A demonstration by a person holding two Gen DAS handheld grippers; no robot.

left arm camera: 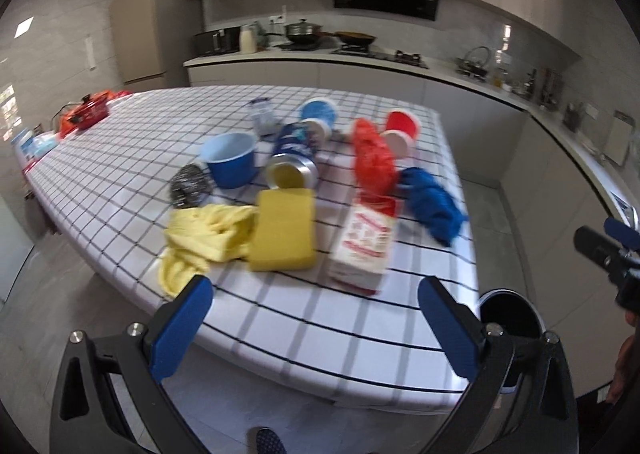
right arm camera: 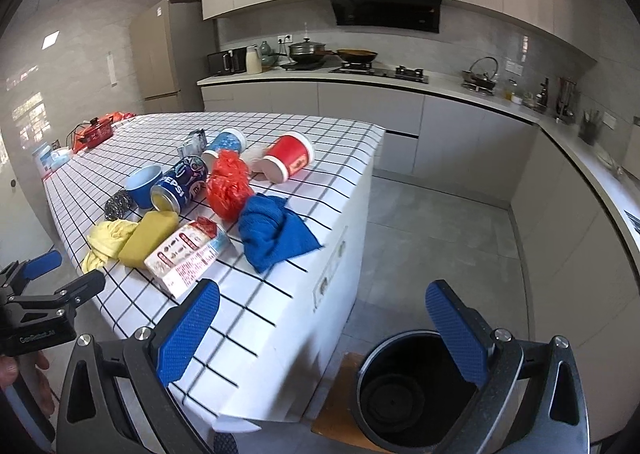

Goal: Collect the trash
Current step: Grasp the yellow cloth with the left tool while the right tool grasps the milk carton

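On the checked table lie a white-and-red carton, a crumpled red plastic bag, a tipped Pepsi can, a tipped red paper cup and a tipped blue paper cup. A black bin stands on the floor by the table's corner. My left gripper is open just short of the carton. My right gripper is open above the bin and table corner. Both hold nothing.
Also on the table: a yellow sponge, yellow cloth, blue cloth, steel scourer, blue bowl and a red pot at the far end. Kitchen counters run behind and to the right.
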